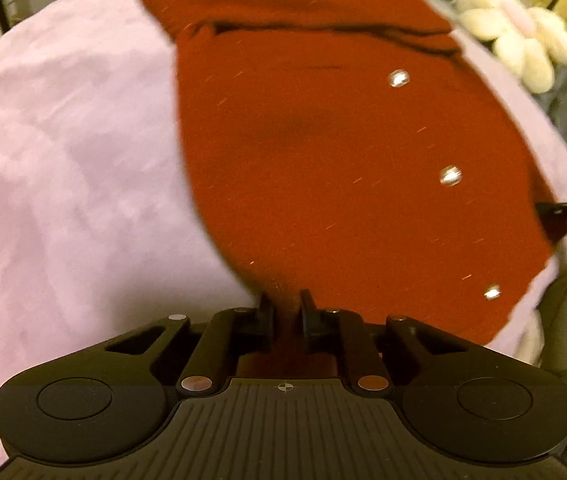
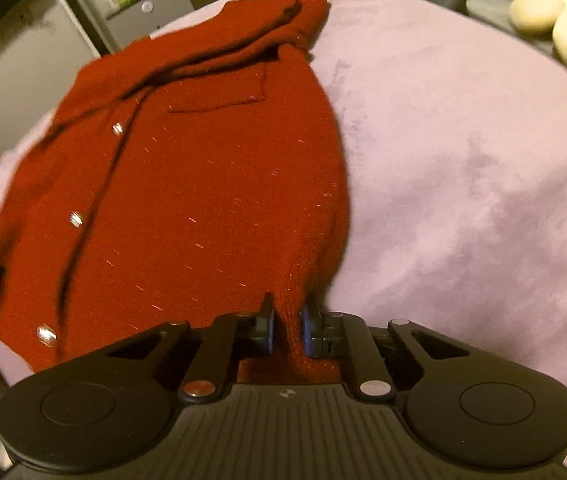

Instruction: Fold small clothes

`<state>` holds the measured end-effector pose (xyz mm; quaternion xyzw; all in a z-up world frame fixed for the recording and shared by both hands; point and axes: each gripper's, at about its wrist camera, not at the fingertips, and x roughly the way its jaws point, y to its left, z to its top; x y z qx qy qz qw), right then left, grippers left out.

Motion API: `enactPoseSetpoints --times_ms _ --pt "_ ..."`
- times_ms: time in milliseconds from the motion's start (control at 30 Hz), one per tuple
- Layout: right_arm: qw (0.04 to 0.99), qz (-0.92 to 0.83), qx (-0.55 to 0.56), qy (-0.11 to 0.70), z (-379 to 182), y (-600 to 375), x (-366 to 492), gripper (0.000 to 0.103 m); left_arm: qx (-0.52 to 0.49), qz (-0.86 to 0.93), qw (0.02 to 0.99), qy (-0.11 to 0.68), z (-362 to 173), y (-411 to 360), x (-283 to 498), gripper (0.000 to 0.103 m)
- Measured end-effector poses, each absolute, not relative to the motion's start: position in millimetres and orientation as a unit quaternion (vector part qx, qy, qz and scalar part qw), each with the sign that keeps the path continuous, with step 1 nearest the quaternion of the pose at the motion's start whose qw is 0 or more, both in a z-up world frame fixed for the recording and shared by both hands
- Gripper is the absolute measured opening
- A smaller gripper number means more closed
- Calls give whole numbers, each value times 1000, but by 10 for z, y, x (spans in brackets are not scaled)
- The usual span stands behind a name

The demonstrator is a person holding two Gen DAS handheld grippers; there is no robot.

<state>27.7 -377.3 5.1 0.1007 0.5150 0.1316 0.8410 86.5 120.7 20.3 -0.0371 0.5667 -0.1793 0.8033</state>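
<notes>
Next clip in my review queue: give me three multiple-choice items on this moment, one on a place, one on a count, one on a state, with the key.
1. Where does the red cardigan lie?
A. On a wooden floor
B. On a pale pink plush blanket
C. In a basket

2. How many shiny buttons show along its front edge?
A. One
B. Three
C. Six

3. What are the left gripper and the right gripper doing?
A. Both hang open above the fabric
B. Only the left one grips
C. Each is closed on the cardigan's near hem

Key: 1 B, pink plush surrounds the cardigan in both wrist views. 2 B, three metal buttons show in a row in each view. 3 C, red knit is pinched between both pairs of fingers.
</notes>
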Motion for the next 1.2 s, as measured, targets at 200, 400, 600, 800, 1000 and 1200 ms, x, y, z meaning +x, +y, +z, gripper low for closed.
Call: enactPoseSetpoints --times_ms 200,400,600,800,1000,1200 --pt "832 175 215 481 260 -3771 524 11 -174 -219 841 464 733 1310 1104 10" --pt "843 158 303 416 469 -3747 1006 10 -265 -156 863 402 910 1534 1623 10" --pt "869 81 308 379 415 -3638 1552 11 -341 -39 851 396 622 1828 1981 11" --pt "922 9 206 328 411 -3560 1653 50 -336 19 866 369 441 2150 1932 26" --pt "946 51 35 319 415 -3402 1493 61 -185 -69 909 367 425 2100 1727 60" --pt "946 63 -60 313 339 -3178 1489 61 -2 -134 920 368 301 1688 1563 72"
